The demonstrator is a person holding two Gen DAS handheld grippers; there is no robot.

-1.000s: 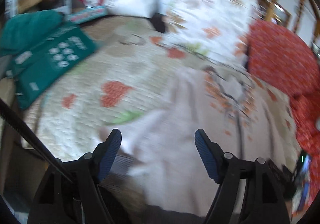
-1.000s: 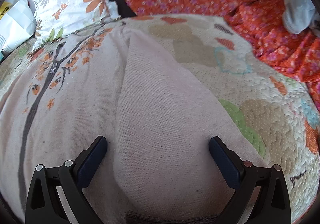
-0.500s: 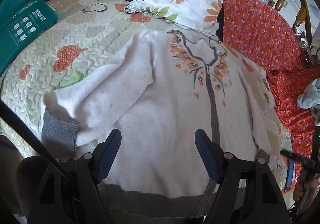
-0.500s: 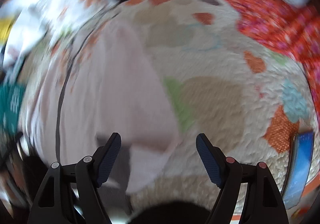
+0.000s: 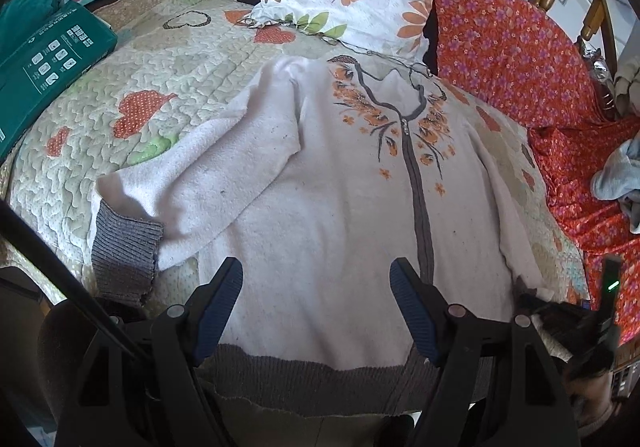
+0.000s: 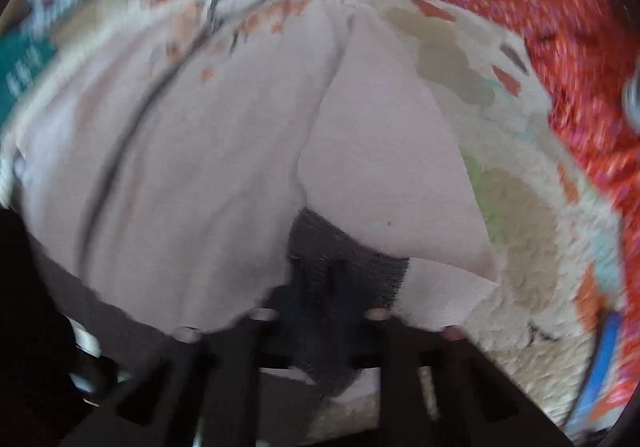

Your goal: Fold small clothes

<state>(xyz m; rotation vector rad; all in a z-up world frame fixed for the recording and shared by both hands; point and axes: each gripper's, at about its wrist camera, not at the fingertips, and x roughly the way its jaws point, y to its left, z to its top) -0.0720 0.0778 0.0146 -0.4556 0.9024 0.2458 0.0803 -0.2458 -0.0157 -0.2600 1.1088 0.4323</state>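
Cardigan (image 5: 340,183) lies flat on the quilt (image 5: 168,59), its hem under my left gripper (image 5: 316,303), whose fingers stand wide and empty. My right gripper (image 6: 320,311) pinches the grey cuff (image 6: 344,267), blurred.

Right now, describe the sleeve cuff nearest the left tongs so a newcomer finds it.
Start at the cream cardigan spread on the quilt. Follow its outstretched sleeve to the end: a grey ribbed cuff, the only dark knit patch beside pale fabric there.
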